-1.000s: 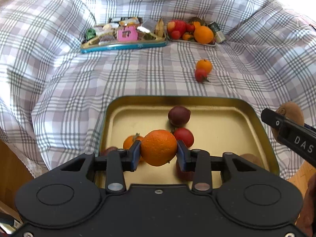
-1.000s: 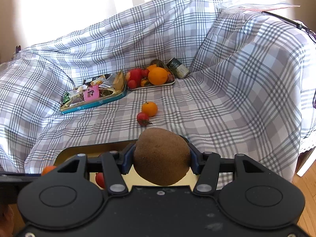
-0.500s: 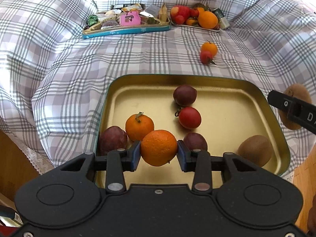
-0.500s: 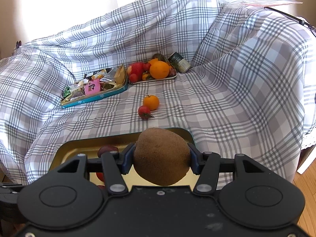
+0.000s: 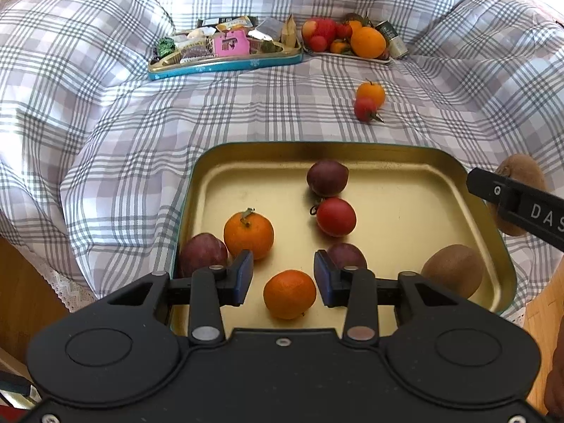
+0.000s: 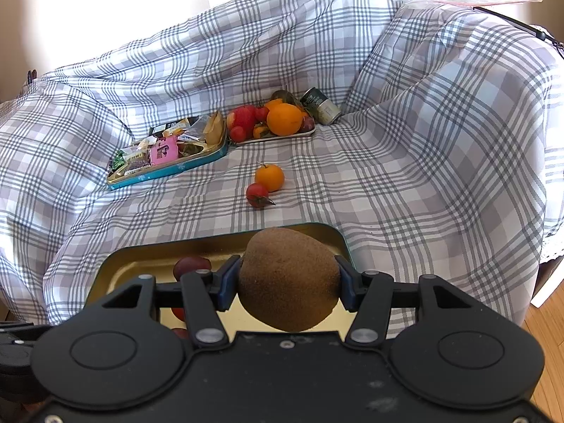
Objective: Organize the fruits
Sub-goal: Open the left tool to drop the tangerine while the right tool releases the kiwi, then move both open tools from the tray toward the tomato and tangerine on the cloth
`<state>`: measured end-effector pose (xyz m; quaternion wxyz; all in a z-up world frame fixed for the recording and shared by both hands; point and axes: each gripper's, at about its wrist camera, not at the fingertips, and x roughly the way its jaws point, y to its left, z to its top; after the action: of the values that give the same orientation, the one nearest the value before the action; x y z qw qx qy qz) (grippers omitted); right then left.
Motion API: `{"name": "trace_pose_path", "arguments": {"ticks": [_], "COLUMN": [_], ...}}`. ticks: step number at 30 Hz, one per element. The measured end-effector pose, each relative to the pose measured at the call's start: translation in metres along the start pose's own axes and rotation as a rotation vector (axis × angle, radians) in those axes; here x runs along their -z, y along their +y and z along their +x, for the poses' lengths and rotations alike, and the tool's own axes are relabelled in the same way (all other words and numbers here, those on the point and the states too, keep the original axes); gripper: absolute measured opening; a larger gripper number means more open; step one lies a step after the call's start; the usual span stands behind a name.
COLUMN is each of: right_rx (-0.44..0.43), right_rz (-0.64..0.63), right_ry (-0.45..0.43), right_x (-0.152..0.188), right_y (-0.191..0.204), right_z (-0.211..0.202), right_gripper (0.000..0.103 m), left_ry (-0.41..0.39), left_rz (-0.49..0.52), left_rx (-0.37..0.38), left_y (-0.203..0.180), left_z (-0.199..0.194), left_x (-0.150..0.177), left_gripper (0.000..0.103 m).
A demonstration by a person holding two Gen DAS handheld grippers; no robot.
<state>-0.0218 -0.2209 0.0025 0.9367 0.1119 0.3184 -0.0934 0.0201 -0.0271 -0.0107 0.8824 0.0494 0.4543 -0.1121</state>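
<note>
A gold tin tray (image 5: 405,194) lies near me on the checked cloth. In it lie two mandarins, one (image 5: 289,293) just below my open left gripper (image 5: 283,276) and one (image 5: 249,234) further left, three dark plums (image 5: 327,177), a red tomato (image 5: 336,216) and a kiwi (image 5: 453,270). My right gripper (image 6: 287,283) is shut on a brown kiwi (image 6: 289,278) above the tray's right edge (image 6: 338,238); it also shows in the left wrist view (image 5: 521,176). A loose mandarin (image 6: 269,177) and tomato (image 6: 257,194) lie on the cloth beyond.
At the back stand a teal tin of snacks (image 5: 225,47) and a white plate of fruit (image 5: 347,40) with a can (image 5: 392,38) beside it. The cloth rises in folds on all sides. Wooden floor (image 6: 548,335) shows at the right.
My left gripper has opened and let the mandarin drop into the tray's near part. The right gripper still holds the kiwi and has shifted slightly over the tray.
</note>
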Motion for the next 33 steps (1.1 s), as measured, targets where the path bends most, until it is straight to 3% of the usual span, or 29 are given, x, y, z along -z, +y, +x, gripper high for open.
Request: {"name": "trace_pose_path", "arguments": {"ticks": [7, 14, 20, 33], "right_rx": [0.004, 0.024, 0.014, 0.009], "right_rz": [0.000, -0.053, -0.029, -0.035], "right_ry": [0.019, -0.063, -0.011, 0.009], "right_x": [0.0005, -0.0036, 0.0000, 0.0057], "right_y": [-0.0011, 0.0054, 0.0022, 0.0043], "right_z": [0.0045, -0.0050, 0.0025, 0.0029], "right_gripper": [0.058, 0.058, 0.058, 0.058], "left_ry": [0.021, 0.018, 0.022, 0.026], "left_rz": [-0.024, -0.027, -0.026, -0.033], "left_rx": [-0.008, -0.014, -0.018, -0.025], "left_y": [0.0032, 0.0032, 0.0022, 0.0036], "left_z": [0.0021, 0.0010, 0.0013, 0.0015], "left_x": [0.0008, 0.0011, 0.0020, 0.0030], "left_gripper": [0.048, 0.048, 0.048, 0.048]}}
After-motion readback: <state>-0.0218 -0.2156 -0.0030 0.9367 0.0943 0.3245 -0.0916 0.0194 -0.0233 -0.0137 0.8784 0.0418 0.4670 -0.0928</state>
